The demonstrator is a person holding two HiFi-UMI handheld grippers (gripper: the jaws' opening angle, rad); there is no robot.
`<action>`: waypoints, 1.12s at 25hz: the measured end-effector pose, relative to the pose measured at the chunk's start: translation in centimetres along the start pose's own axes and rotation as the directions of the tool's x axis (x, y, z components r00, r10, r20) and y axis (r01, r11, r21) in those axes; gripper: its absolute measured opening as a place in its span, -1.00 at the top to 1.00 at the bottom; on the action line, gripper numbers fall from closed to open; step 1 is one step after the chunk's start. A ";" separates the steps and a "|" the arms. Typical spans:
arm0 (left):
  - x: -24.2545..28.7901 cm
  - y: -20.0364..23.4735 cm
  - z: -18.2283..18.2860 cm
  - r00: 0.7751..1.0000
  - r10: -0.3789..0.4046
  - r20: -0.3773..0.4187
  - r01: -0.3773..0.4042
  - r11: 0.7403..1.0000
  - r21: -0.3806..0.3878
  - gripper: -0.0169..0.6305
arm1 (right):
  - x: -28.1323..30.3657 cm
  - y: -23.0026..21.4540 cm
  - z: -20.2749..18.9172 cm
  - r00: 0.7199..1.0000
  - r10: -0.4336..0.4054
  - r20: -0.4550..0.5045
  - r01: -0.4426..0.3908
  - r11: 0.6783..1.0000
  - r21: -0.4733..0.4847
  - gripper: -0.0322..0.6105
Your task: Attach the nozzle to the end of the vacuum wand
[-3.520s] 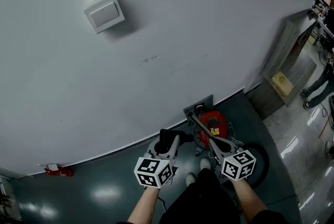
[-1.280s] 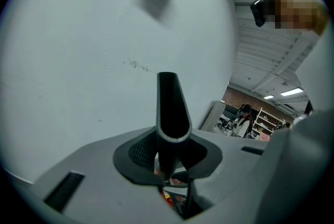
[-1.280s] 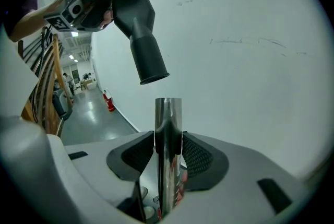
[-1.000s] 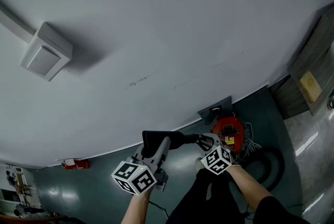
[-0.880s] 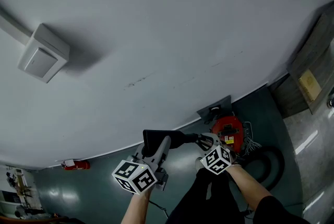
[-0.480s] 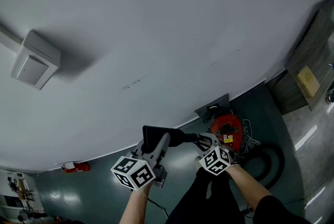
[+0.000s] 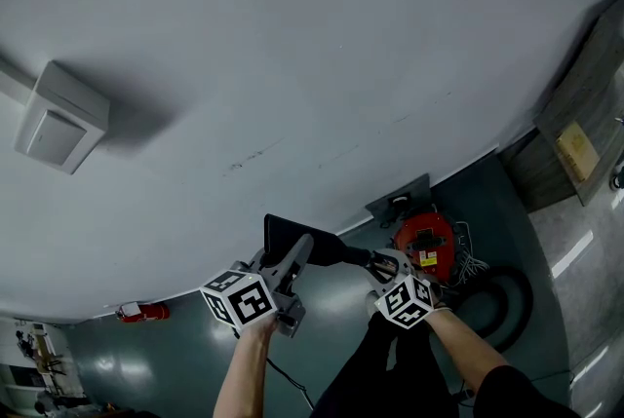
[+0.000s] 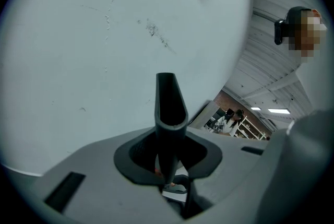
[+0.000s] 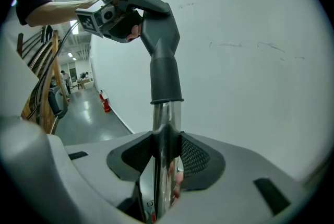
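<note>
left gripper (image 8: 168, 165): jaws clamped on the nozzle (image 8: 169, 108), one pad on each side of its flat black body. The blade is edge-on to the camera and points at the wall (image 8: 104, 50).

right gripper (image 9: 166, 157): jaws clamped on the vacuum wand (image 9: 163, 124), with the chrome tube running up between the pads.

The nozzle's round collar sits over the wand's top end. Above the collar the nozzle bends left and widens into the flat mouth, and the left gripper grips it there. Both grippers are held up in the air in front of the person. The wall is directly ahead; can't tell how near the nozzle's mouth is to it.

Surroundings, head view:
- red canister vacuum (image 7: 425, 244) on the floor (image 7: 175, 358) at the foot of the wall, just past the right gripper
- grey socket plate (image 7: 398, 197) on the wall right above the canister, with something plugged in
- black hose (image 7: 502, 294) looped on the floor right of the canister, near the person's right forearm
- person's dark trousers (image 7: 375, 372) below and between the two grippers
- small red fire extinguisher (image 7: 136, 312) at the foot of the wall, well off to the left
- white box (image 7: 54, 119) mounted on the wall at upper left, with a conduit running off it
- wooden cabinet (image 7: 575, 148) at the right edge, well apart from the work
</note>
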State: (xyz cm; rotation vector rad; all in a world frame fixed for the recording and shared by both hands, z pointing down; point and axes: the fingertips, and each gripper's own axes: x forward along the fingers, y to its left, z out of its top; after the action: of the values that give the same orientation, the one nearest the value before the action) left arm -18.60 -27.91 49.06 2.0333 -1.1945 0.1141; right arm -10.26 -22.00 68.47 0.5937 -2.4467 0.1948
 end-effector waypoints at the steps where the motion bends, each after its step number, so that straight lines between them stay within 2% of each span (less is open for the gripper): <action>1: 0.2 0.1 0.1 1.000 -0.004 0.001 0.004 1.000 -0.004 0.69 | 0.0 0.0 0.0 1.000 0.000 0.002 0.000 1.000 -0.002 0.41; 6: 1.1 -0.4 0.6 1.000 -0.015 0.003 0.015 1.000 0.024 0.69 | 0.1 0.0 0.0 1.000 -0.002 0.003 0.002 1.000 -0.006 0.41; 11: 1.8 -2.1 0.1 1.000 -0.007 -0.025 0.011 0.992 0.129 0.69 | 0.6 0.0 -0.3 1.000 -0.012 -0.008 0.012 1.000 0.011 0.41; 13: 1.8 -1.4 0.1 1.000 -0.006 -0.015 0.007 0.994 0.106 0.69 | 0.6 0.1 -0.4 1.000 -0.011 -0.008 0.011 1.000 0.008 0.41; 17: 1.4 1.4 -0.1 1.000 -0.018 0.008 0.018 0.999 -0.039 0.69 | 0.4 0.4 -0.4 1.000 -0.013 -0.002 0.013 1.000 0.007 0.41; 19: 0.9 1.8 -0.3 0.999 -0.023 0.030 0.025 0.997 -0.070 0.69 | 0.4 0.4 -0.4 1.000 -0.012 -0.002 0.012 1.000 0.013 0.41; 24: 0.3 0.2 -0.7 0.999 -0.004 0.044 0.004 1.000 0.003 0.69 | 0.6 0.2 -0.4 1.000 -0.015 -0.008 0.015 1.000 0.018 0.41; 28: 1.3 0.7 -0.4 1.000 -0.019 0.025 0.019 1.000 -0.001 0.69 | 0.5 0.2 -0.3 1.000 -0.013 -0.015 0.013 1.000 0.009 0.41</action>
State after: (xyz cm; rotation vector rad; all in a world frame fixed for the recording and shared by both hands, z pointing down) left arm -18.32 -28.76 50.24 2.0496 -1.1903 0.0785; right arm -10.57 -21.95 69.03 0.6093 -2.4278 0.2048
